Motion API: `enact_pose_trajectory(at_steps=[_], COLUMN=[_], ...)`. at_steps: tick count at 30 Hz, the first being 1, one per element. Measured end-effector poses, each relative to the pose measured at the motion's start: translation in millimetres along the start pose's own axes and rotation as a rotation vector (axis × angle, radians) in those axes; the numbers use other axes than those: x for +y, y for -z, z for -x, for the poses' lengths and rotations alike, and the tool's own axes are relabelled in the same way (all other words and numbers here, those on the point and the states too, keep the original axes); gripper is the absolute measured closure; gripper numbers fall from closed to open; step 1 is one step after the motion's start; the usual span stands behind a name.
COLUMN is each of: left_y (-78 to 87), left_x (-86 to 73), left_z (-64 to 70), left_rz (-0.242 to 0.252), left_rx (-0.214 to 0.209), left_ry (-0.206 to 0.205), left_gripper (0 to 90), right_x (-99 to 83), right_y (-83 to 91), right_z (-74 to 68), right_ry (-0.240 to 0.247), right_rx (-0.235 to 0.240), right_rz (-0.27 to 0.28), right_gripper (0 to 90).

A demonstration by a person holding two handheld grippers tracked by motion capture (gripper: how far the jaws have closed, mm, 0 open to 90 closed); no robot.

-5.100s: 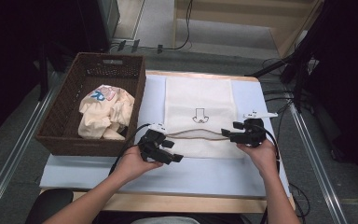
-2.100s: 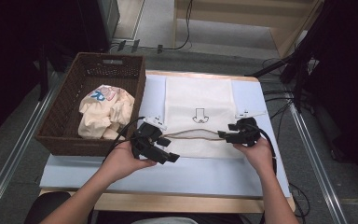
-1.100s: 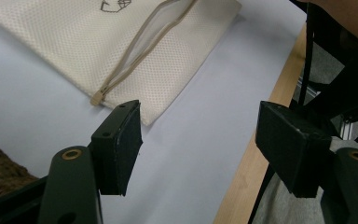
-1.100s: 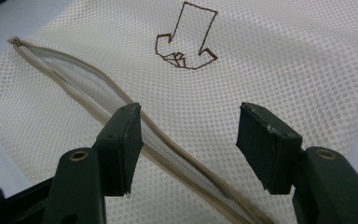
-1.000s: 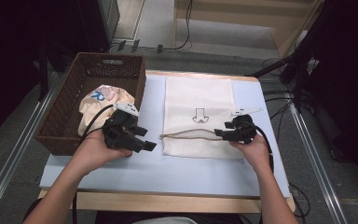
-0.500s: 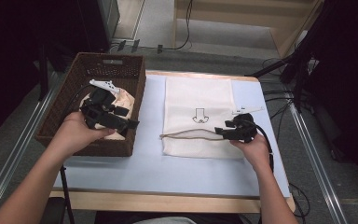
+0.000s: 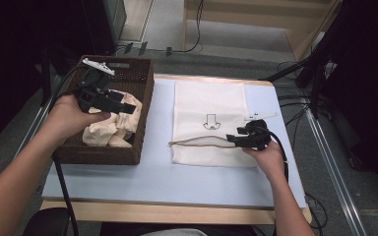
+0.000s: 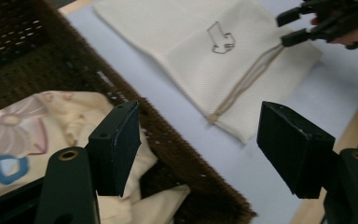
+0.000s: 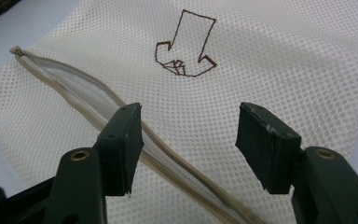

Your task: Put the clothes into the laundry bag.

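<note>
A cream mesh bag (image 7: 209,105) with a brown arrow mark (image 9: 184,44) lies flat on the blue mat (image 7: 157,172). Its zipper mouth (image 9: 74,88) at the near edge gapes slightly. My right gripper (image 7: 230,140) is open and low over the bag's near right end (image 9: 191,140), with the zipper running under one jaw. My left gripper (image 7: 123,107) is open above the brown wicker basket (image 7: 106,156), over the crumpled cream cloth (image 7: 109,130) with a printed pattern (image 8: 9,140). Nothing is between its jaws (image 8: 200,140). The left gripper view shows the bag (image 8: 186,42) and the right gripper (image 8: 289,28) farther off.
The basket stands on the mat's left side, with its right wall (image 8: 168,140) between the cloth and the bag. The wooden table edge (image 7: 177,214) runs along the front. Cables (image 7: 295,88) lie on the floor at the right.
My left gripper has left the bag's mouth, moved left and risen over the basket. The right gripper has stayed at the zipper's right end.
</note>
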State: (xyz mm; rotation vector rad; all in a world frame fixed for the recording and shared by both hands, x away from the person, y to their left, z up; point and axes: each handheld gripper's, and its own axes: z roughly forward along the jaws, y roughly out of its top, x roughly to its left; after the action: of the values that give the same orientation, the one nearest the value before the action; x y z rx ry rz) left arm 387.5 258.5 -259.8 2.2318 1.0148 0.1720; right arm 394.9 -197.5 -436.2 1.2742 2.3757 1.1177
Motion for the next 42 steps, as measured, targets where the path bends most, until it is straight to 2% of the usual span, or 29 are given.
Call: enact_pose_trajectory(at_steps=[5,8,9,12,13,14,15,18,20,23,25,27,28,32,37,39,42], left_y=[-9.5,-18.4,-22.1,-31.4,-33.8,-36.2,-38.5,-47.8,-53.5,-61.6,-65.0,-69.7,-72.5,-83.8,-90.7,-94.3,-99.9], left_x=[-6.3,-13.5,-16.2,-24.6,-27.2,-29.7,-32.3,-40.2,-44.5,-49.2,-50.9,-52.6,-53.3,-55.6,-60.1,-61.7,-62.1], left_z=[-27.9,-38.5,-41.3,-51.1,-54.2,-56.9,-60.0,-64.7,-66.1,-68.5,-70.0,-70.3,-70.0,-70.7,-83.5,-87.5,-91.5], left_rz=[-0.003,-0.001,-0.012,-0.032,-0.038,-0.041,-0.049,-0.075,-0.093,-0.093,-0.092,-0.097,-0.105,-0.148,-0.183,-0.196,-0.218], left_rx=[0.034,0.070,0.073,0.067,0.072,0.087,0.082,0.112,0.139,0.160,0.159,0.179,0.191,0.194,0.246,0.240,0.248], left_ry=[0.038,0.038,0.043,0.081,0.090,0.106,0.124,0.150,0.152,0.182,0.192,0.205,0.213,0.211,0.263,0.285,0.293], left_gripper=[29.3,18.8,18.8,13.1,13.1,9.1,9.1,0.2,0.0,0.0,0.0,0.0,0.0,0.0,0.0,0.0,0.0], right_x=[0.3,0.4,0.4,0.2,0.2,0.2,0.2,0.2,0.2,0.2,0.3,0.2,0.1,0.0,-0.1,-0.1,0.0], right_y=[0.0,-0.1,-0.1,0.1,0.1,-0.1,-0.1,-0.1,-0.3,-0.5,-0.4,-0.6,-0.7,-1.0,-1.1,-1.4,-1.5], right_z=[0.4,0.7,0.7,1.1,1.1,1.1,1.1,0.6,0.8,0.7,0.7,0.8,0.9,1.5,1.7,1.7,1.1], right_ry=[-0.004,-0.004,-0.004,-0.011,-0.011,-0.008,-0.008,-0.008,-0.005,-0.006,-0.006,-0.006,-0.006,-0.003,-0.004,-0.002,-0.005], right_rx=[0.002,0.000,0.000,-0.002,-0.002,-0.003,-0.003,-0.002,-0.002,-0.002,-0.002,-0.002,-0.002,-0.003,-0.005,-0.006,-0.006], right_rz=[0.002,0.000,0.000,-0.003,-0.003,-0.003,-0.003,-0.005,-0.006,-0.008,-0.008,-0.010,-0.011,-0.011,-0.014,-0.015,-0.015], right_gripper=[41.7,41.7,41.7,41.7,41.7,41.7,41.7,41.6,41.6,41.6,41.6,41.5,41.5,41.5,41.3,41.2,41.1])
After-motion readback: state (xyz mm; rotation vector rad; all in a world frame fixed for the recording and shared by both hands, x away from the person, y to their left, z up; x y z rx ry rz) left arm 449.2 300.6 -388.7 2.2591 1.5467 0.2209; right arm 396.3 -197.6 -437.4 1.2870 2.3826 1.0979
